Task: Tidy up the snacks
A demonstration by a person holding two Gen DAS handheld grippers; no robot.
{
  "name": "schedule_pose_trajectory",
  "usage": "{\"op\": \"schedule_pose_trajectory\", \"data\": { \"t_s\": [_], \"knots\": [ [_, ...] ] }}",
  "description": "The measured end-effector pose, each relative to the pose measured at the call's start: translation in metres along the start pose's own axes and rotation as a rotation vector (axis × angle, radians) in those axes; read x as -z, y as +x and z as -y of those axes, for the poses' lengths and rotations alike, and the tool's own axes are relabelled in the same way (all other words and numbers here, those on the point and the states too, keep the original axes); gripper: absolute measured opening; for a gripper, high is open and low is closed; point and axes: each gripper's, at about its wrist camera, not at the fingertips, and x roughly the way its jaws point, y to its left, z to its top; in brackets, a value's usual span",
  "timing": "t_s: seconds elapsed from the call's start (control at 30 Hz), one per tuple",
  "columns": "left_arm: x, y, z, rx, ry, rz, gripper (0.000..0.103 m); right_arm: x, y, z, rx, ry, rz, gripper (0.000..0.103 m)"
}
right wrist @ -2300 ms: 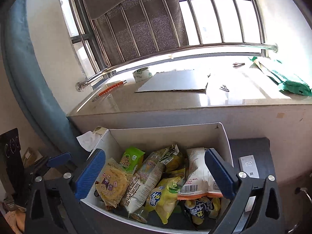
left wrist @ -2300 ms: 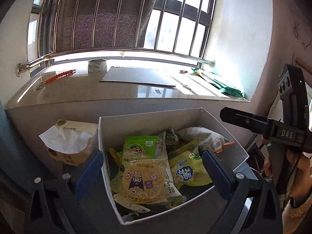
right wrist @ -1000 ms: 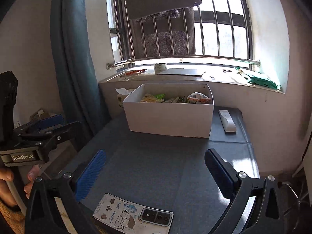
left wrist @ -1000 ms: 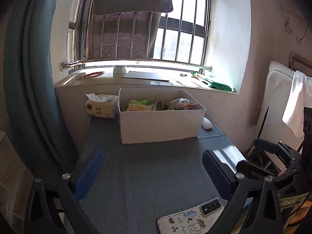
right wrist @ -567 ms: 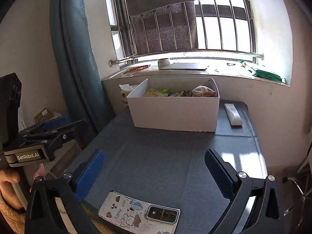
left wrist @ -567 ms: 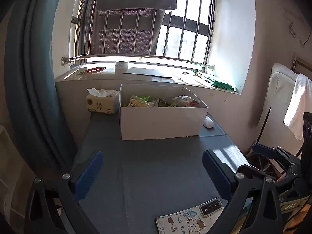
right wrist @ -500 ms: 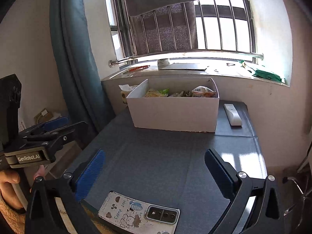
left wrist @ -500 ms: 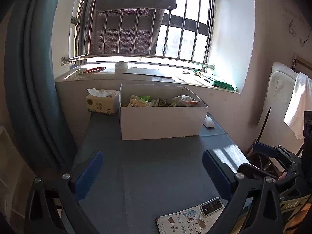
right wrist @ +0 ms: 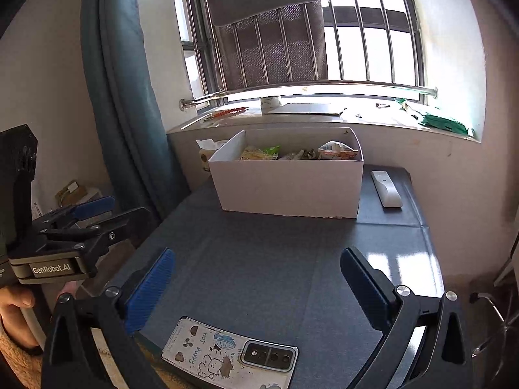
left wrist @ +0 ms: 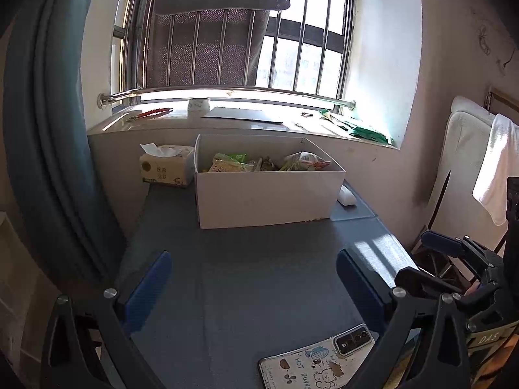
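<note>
A white box (left wrist: 266, 194) stands at the far end of the grey table, under the window sill; it also shows in the right wrist view (right wrist: 288, 184). Several snack packets (left wrist: 266, 163) lie inside it, yellow, green and white ones (right wrist: 292, 153). My left gripper (left wrist: 253, 287) is open and empty over the table's near part. My right gripper (right wrist: 256, 287) is open and empty too, far back from the box. Each gripper shows in the other's view, the right one (left wrist: 454, 256) and the left one (right wrist: 94, 215).
A phone in a cartoon case (right wrist: 230, 353) lies at the table's near edge (left wrist: 318, 356). A white remote (right wrist: 386, 188) lies right of the box. A tissue pack (left wrist: 167, 168) stands left of it. A blue curtain (left wrist: 42, 129) hangs at the left.
Both grippers drew far back from above the box to the table's near edge. In the last half second they hardly moved. Both stayed open.
</note>
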Motion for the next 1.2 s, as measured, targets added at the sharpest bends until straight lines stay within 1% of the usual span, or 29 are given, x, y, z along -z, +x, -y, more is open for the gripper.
{"op": "schedule_pose_trajectory", "data": {
  "t_s": [0.17,0.47,0.57,1.2],
  "knots": [
    [-0.0002,0.0023,-0.0047,0.019,-0.025,-0.012,0.103,-0.0001,0.0023,0.0003,-0.001,0.001,-0.008,0.103],
    [0.002,0.0063,-0.0054,0.007,-0.019,-0.024,0.103,0.0001,0.0041,0.0002,-0.008,0.005,-0.015,0.103],
    [0.0026,0.0077,-0.006,0.017,-0.024,-0.031,0.103,-0.0007,0.0052,-0.0006,-0.008,0.004,-0.016,0.103],
    [0.0026,0.0083,-0.0043,0.013,-0.012,-0.033,0.103,-0.0001,0.0044,-0.0034,-0.005,-0.001,-0.014,0.103]
  ]
}}
